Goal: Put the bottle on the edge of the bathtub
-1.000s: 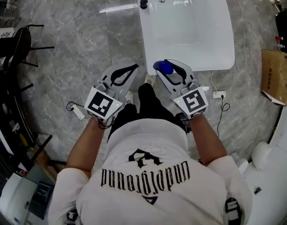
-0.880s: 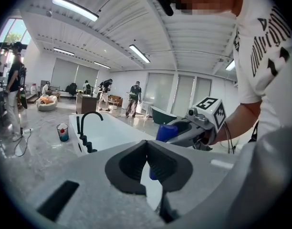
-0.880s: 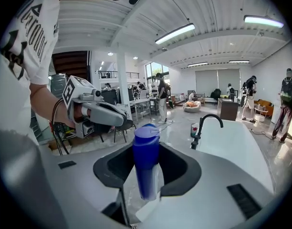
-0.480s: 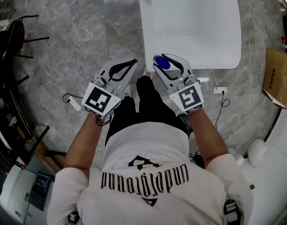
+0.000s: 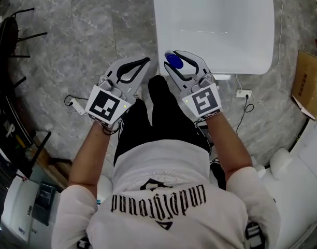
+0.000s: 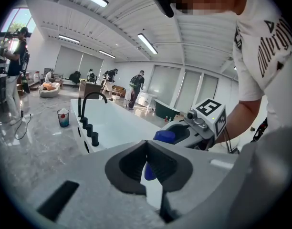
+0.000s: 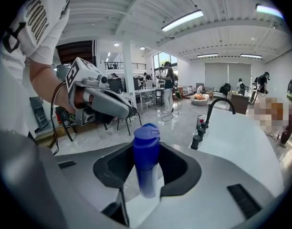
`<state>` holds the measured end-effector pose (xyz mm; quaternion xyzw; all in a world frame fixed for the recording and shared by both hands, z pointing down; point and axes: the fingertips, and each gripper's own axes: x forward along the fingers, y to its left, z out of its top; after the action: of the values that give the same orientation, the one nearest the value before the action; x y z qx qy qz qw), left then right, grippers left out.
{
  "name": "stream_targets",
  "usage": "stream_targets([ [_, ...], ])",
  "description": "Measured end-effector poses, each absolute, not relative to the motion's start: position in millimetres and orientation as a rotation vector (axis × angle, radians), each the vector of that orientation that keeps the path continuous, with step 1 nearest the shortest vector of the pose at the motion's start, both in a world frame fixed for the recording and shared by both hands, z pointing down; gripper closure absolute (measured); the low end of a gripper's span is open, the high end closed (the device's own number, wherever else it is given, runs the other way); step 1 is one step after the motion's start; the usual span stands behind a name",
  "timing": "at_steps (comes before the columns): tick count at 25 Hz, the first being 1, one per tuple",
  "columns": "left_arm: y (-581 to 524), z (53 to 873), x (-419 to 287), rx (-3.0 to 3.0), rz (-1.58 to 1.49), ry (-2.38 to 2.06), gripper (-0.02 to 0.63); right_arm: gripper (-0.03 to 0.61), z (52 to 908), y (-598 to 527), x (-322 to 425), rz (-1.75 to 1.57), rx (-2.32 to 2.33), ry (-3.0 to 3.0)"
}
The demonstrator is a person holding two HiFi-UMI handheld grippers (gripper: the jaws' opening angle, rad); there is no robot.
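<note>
A blue bottle (image 7: 146, 162) stands upright between the jaws of my right gripper (image 7: 146, 149), which is shut on it. In the head view its blue cap (image 5: 173, 61) shows inside the right gripper (image 5: 180, 57), just short of the near end of the white bathtub (image 5: 215, 30). My left gripper (image 5: 146, 61) is beside it on the left, over the marble floor. Its jaws are shut with nothing between them. The left gripper view shows the left gripper (image 6: 146, 144), with the bottle (image 6: 165, 136) and the bathtub (image 6: 118, 124) beyond it.
A black faucet (image 7: 217, 104) and knobs stand on the tub's far rim. A power strip (image 5: 243, 93) with cables and a cardboard box (image 5: 310, 82) lie right of the tub. Black chairs (image 5: 13, 35) stand at the left. A cup (image 6: 63, 117) sits on the floor. People stand far off.
The person and both grippers have come closer to the tub's near end. The blue bottle stays in the right gripper, and the left gripper stays shut.
</note>
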<state>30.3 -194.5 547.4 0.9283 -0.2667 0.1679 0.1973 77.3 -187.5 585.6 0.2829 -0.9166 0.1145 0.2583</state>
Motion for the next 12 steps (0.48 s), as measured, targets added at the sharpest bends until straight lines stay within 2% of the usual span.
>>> stream_targets([
  [12,-218.6,606.9,31.9,2.539,0.483,-0.738,0.598,0.420,655.9,-213.5,75.1,0.324,0.756,-2.424],
])
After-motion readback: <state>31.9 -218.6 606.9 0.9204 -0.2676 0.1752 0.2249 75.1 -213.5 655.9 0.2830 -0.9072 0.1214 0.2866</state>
